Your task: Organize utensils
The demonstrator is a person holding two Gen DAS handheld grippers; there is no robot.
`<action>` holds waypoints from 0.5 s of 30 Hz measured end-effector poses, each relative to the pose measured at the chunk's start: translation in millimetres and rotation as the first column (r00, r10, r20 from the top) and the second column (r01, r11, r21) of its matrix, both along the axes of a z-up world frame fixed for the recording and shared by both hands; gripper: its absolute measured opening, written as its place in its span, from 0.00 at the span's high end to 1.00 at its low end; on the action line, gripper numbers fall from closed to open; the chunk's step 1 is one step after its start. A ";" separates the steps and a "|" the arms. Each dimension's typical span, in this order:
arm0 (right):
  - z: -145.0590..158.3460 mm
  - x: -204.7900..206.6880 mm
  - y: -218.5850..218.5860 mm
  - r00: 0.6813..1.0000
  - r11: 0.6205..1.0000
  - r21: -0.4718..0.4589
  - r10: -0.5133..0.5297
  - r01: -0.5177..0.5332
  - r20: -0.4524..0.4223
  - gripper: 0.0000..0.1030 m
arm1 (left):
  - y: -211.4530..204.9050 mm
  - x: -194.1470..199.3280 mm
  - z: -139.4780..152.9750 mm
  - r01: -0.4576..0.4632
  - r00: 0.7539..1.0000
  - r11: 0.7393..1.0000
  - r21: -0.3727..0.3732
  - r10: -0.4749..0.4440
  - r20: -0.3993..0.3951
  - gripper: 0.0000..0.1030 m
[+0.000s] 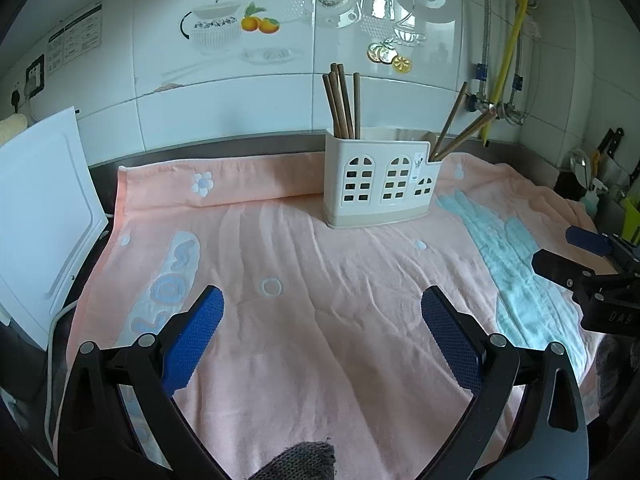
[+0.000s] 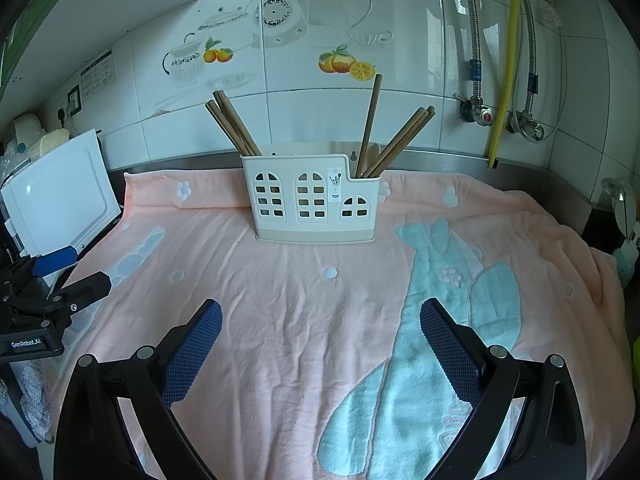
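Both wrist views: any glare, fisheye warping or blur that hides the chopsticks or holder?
Left wrist view: window glare washes the wall tiles, counter edge bows, dark vignette corners; chopsticks and holder stay sharp. Right wrist view: milder tile glare, same barrel bowing; chopsticks and holder are clear, soft light, faint shadows on the towel.

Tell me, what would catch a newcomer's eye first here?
Probably the cream utensil holder with arched cut-out windows, standing at the back of the pink towel, brown chopsticks bunched at its left end and more fanning from its right. Nearer, each gripper's blue-padded fingers stand wide apart, empty.
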State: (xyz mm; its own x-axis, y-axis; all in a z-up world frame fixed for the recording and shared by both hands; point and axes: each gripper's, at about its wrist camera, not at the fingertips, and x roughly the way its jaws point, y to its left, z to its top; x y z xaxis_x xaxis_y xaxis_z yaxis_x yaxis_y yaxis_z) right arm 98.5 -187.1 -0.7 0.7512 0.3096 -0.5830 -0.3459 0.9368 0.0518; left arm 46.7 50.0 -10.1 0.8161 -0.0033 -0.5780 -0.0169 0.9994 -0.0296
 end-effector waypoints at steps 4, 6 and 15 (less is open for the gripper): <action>-0.3 -0.1 0.1 1.000 1.000 -0.001 -0.001 0.001 0.000 0.07 | -0.1 -0.7 0.6 -0.001 1.000 1.000 -0.002 0.001 0.002 0.05; -0.2 -0.2 0.0 1.000 1.000 0.000 -0.001 0.001 0.001 0.07 | -0.4 -0.8 0.9 0.000 1.000 1.000 -0.001 0.000 0.003 0.05; 0.0 -0.3 -0.3 1.000 1.000 0.000 -0.001 0.001 0.003 0.07 | -0.8 -1.3 2.3 0.003 1.000 1.000 -0.003 -0.003 0.007 0.05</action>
